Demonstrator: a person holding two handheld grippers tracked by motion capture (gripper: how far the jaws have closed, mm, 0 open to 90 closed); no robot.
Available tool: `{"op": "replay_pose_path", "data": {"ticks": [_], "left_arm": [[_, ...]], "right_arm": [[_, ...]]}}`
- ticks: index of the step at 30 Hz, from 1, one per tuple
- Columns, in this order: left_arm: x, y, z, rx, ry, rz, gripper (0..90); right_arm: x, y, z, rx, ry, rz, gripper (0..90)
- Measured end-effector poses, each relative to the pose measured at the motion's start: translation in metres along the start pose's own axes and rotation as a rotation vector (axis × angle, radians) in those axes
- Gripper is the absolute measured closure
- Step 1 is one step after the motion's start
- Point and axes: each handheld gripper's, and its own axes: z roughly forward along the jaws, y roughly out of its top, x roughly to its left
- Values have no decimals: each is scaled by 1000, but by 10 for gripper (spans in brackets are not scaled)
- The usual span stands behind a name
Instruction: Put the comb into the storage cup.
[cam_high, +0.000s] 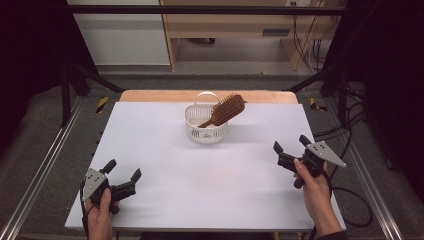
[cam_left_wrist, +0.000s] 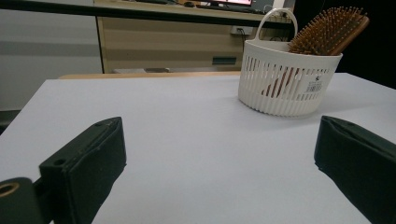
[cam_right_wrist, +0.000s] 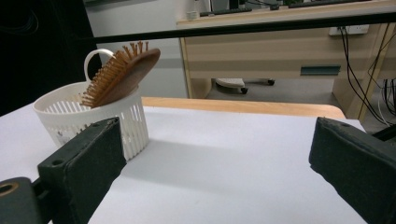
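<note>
A small white slotted basket (cam_high: 205, 131) with a loop handle stands at the far middle of the white table (cam_high: 165, 175). A brown wooden hairbrush (cam_high: 226, 109) leans in it, bristled head sticking out over the right rim. My left gripper (cam_high: 123, 170) rests open at the near left, held by a hand, nothing between its jaws. My right gripper (cam_high: 292, 143) is open at the near right, also empty. The left gripper view has the basket (cam_left_wrist: 285, 84) and hairbrush (cam_left_wrist: 327, 30) ahead to the right. The right gripper view has the basket (cam_right_wrist: 70, 112) and hairbrush (cam_right_wrist: 122, 74) at left.
A wooden strip (cam_high: 165, 95) edges the table's far side. Metal frame rails (cam_high: 40, 170) run along both sides. Cables (cam_high: 350, 210) trail off the right edge. A wooden desk (cam_high: 235, 25) stands on the floor beyond.
</note>
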Motion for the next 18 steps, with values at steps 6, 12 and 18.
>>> {"op": "replay_pose_path", "data": {"ticks": [6, 12, 18], "left_arm": [[-1, 0, -1, -1, -1, 0, 22], [-2, 1, -5, -14, -2, -5, 22], [-3, 2, -7, -19, -10, -5, 21]], "right_arm": [[-5, -13, -9, 14, -6, -21, 36], [-8, -26, -16, 29, 0, -27, 36], [-5, -38, -20, 50, 21, -47, 35]]}}
